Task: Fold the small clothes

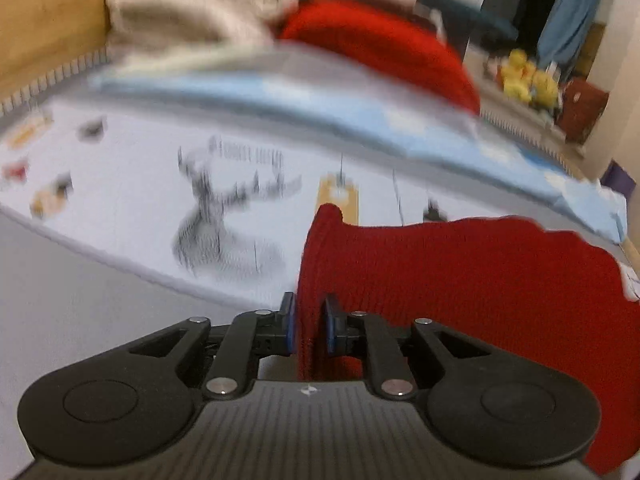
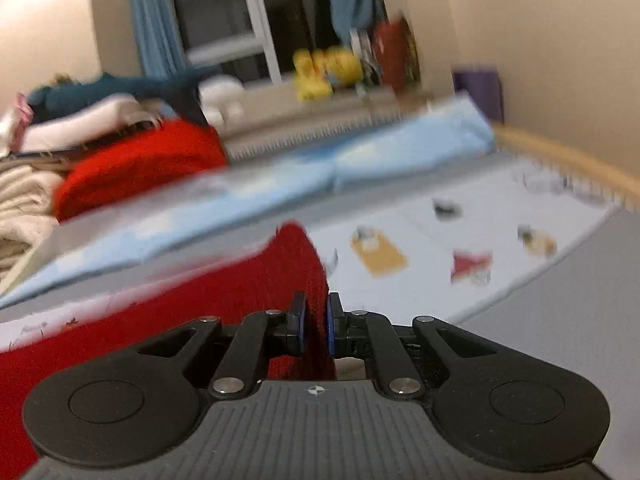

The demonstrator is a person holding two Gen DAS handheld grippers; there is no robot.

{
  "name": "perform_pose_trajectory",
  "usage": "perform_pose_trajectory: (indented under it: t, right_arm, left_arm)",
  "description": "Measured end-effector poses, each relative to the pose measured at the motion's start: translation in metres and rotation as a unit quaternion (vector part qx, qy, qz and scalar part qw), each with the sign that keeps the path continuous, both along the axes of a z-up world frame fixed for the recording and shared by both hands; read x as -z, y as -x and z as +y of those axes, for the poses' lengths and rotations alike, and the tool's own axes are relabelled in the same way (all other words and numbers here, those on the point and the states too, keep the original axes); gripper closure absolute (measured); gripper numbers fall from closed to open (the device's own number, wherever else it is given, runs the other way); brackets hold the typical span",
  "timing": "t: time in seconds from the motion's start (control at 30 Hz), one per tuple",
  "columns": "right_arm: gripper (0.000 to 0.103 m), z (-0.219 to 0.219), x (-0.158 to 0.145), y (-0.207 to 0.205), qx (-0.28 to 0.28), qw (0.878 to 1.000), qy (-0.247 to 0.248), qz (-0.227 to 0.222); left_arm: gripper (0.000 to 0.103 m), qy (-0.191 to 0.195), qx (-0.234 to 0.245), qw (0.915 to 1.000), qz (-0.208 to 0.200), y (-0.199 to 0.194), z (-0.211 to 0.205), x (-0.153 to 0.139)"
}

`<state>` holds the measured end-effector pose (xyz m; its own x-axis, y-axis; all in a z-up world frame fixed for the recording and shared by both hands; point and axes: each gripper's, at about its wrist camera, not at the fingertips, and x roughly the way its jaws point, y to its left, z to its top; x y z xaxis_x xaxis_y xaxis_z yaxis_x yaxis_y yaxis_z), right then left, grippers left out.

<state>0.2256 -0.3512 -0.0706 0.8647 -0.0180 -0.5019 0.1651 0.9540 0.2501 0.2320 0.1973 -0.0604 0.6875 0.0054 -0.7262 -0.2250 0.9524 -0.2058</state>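
A red knitted garment (image 1: 480, 280) is held up between both grippers above a white printed bed sheet (image 1: 140, 200). My left gripper (image 1: 310, 324) is shut on its left edge, with the cloth spreading to the right. My right gripper (image 2: 316, 328) is shut on the other edge of the red garment (image 2: 180, 312), with the cloth spreading to the left. Both views are motion-blurred.
A second red knit (image 1: 380, 48) and cream folded clothes (image 1: 192, 4) lie piled at the back of the bed, behind a light blue blanket (image 1: 360, 116). Yellow plush toys (image 2: 324, 68) sit on a sill by the window. A wooden bed frame (image 1: 44, 20) borders the left.
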Motion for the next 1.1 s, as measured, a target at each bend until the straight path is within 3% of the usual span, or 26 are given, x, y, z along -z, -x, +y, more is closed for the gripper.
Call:
perform_pose_trajectory:
  t: [0.03,0.13,0.2,0.27,0.4,0.5,0.53,0.57,0.63,0.73,0.77,0.83,0.93,1.0,1.1]
  right_arm:
    - [0.088,-0.004,0.010,-0.008,0.002,0.999,-0.019,0.045]
    - [0.083,-0.012,0.029,-0.013,0.005,0.990,-0.044,0.131]
    - [0.079,-0.015,0.037,-0.010,-0.008,0.984,-0.050,0.173]
    - [0.072,-0.017,0.044,-0.003,-0.016,0.976,-0.062,0.209]
    - [0.067,-0.029,0.053,0.019,-0.020,0.962,-0.101,0.252]
    - [0.067,-0.030,0.052,0.034,-0.027,0.956,-0.113,0.268]
    - [0.067,-0.031,0.053,0.038,-0.030,0.955,-0.116,0.271]
    - [0.067,-0.030,0.052,0.042,-0.034,0.953,-0.117,0.276]
    - [0.090,-0.028,0.051,0.047,-0.046,0.952,-0.119,0.278]
    - [0.091,-0.028,0.022,0.060,-0.045,0.971,-0.119,0.202]
    - [0.091,-0.030,0.012,0.064,-0.044,0.976,-0.129,0.172]
    - [0.091,-0.030,-0.001,0.068,-0.042,0.981,-0.121,0.142]
    - [0.091,-0.027,0.021,0.058,-0.034,0.973,-0.091,0.208]
    - [0.089,-0.024,0.040,0.052,-0.035,0.959,-0.094,0.267]
    - [0.088,-0.016,0.033,0.053,-0.037,0.963,-0.059,0.259]
  left_arm:
    - [0.086,0.005,0.002,0.9998,0.017,-0.001,0.003,0.003]
    - [0.065,0.043,0.001,0.9968,0.068,0.005,0.018,0.012]
    - [0.065,0.103,0.009,0.9880,0.115,0.012,0.030,0.025]
    - [0.064,0.132,0.018,0.9792,0.153,0.024,0.039,0.037]
    - [0.063,0.117,0.047,0.9722,0.197,0.041,0.032,0.048]
    - [0.069,0.123,0.059,0.9698,0.202,0.052,0.025,0.050]
    - [0.089,0.121,0.062,0.9704,0.200,0.054,0.024,0.048]
    - [0.089,0.117,0.067,0.9718,0.194,0.056,0.022,0.044]
    - [0.090,0.100,0.070,0.9788,0.164,0.061,0.021,0.030]
    - [0.091,0.112,0.065,0.9872,0.094,0.075,0.025,0.000]
    - [0.091,0.103,0.064,0.9887,0.088,0.076,0.024,-0.004]
    - [0.090,0.088,0.060,0.9868,0.122,0.074,0.023,0.008]
    - [0.085,0.073,0.054,0.9773,0.192,0.069,0.019,0.031]
    - [0.083,0.061,0.051,0.9804,0.180,0.070,0.016,0.024]
    - [0.082,0.010,0.051,0.9911,0.122,0.076,0.009,-0.002]
